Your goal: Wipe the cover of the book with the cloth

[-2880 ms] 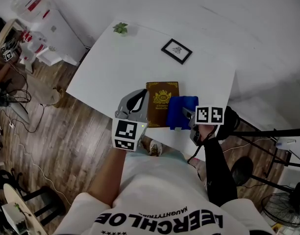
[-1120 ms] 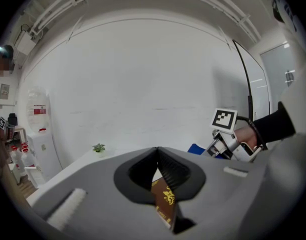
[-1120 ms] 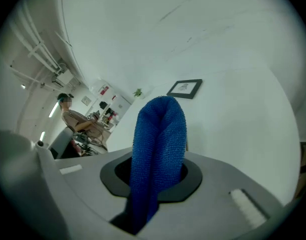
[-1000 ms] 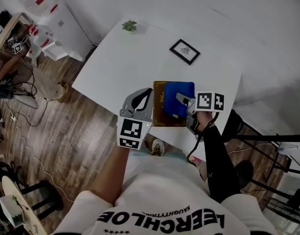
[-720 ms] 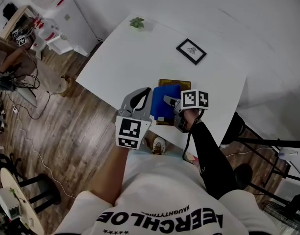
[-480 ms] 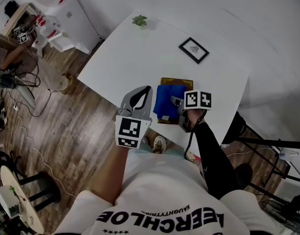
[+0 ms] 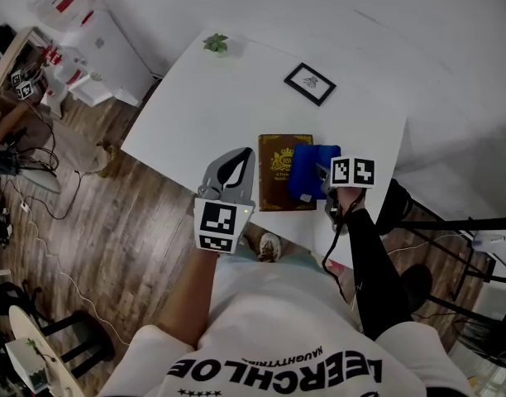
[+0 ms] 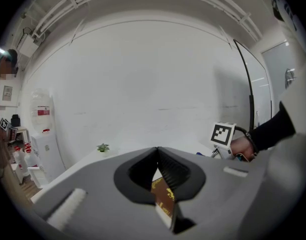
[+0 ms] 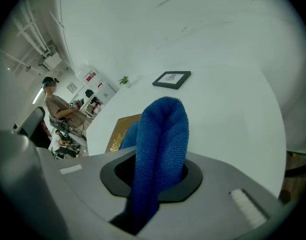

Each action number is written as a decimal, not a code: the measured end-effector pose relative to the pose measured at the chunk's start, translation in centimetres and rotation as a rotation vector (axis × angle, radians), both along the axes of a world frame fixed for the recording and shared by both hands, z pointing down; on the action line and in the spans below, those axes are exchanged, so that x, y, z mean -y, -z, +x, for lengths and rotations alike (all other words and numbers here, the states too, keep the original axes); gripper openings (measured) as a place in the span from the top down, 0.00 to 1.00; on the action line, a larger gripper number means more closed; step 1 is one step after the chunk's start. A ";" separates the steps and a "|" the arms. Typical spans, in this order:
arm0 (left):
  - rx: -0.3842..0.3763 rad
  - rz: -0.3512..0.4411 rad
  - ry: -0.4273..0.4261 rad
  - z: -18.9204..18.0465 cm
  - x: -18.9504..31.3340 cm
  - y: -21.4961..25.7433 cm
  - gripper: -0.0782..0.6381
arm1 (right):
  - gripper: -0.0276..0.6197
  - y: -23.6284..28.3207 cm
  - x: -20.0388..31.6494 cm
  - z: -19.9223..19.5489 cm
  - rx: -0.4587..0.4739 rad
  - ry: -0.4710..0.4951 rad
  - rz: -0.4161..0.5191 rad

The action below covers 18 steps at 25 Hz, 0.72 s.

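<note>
A brown book point(image 7: 277, 172) with a gold emblem lies near the front edge of the white table point(image 7: 203, 114). A blue cloth point(image 7: 309, 170) rests on the book's right part, and my right gripper point(image 7: 322, 174) is shut on it. In the right gripper view the folded cloth point(image 9: 160, 134) stands up out of the gripper point(image 9: 155, 171), with the book point(image 9: 122, 126) behind it to the left. My left gripper point(image 7: 243, 155) is shut just left of the book. In the left gripper view the book point(image 8: 162, 199) shows under the gripper's point(image 8: 158, 151) closed jaws.
A black picture frame point(image 7: 309, 83) lies at the table's back right. A small green plant point(image 7: 215, 44) stands at the back left corner. Wooden floor and white storage units point(image 7: 63, 23) are to the left. A person point(image 9: 55, 109) sits far off.
My right gripper has dragged the blue cloth from the book's left and middle to its right side. The gold emblem now shows. The left gripper has stayed beside the book.
</note>
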<state>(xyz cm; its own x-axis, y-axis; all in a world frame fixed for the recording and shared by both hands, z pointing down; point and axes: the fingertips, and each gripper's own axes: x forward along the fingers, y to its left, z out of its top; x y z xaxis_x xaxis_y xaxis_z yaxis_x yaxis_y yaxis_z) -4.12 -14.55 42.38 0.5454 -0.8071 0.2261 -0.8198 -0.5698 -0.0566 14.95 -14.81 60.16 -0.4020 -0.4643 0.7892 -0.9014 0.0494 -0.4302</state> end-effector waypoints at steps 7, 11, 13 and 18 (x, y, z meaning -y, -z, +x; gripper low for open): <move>0.013 0.054 -0.044 1.8 0.0 1.7 0.81 | 0.86 5.0 0.1 0.7 -0.093 0.142 0.288; 0.015 0.107 -0.057 2.1 0.4 4.1 0.81 | 0.86 11.6 0.2 0.2 -0.190 0.179 0.578; 0.011 0.139 -0.056 2.1 0.7 5.6 0.81 | 0.86 14.6 0.2 0.1 -0.249 0.166 0.696; 0.006 0.200 -0.045 1.9 1.1 8.4 0.81 | 0.86 20.5 -0.6 0.1 -0.366 0.125 0.917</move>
<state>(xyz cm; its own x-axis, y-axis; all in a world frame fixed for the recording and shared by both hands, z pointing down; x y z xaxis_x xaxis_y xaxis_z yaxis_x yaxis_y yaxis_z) -2.23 -15.66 33.97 0.5812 -0.8110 0.0670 -0.7931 -0.5830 -0.1766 15.08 -14.25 39.68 -0.2929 -0.9278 0.2311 -0.9366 0.3270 0.1257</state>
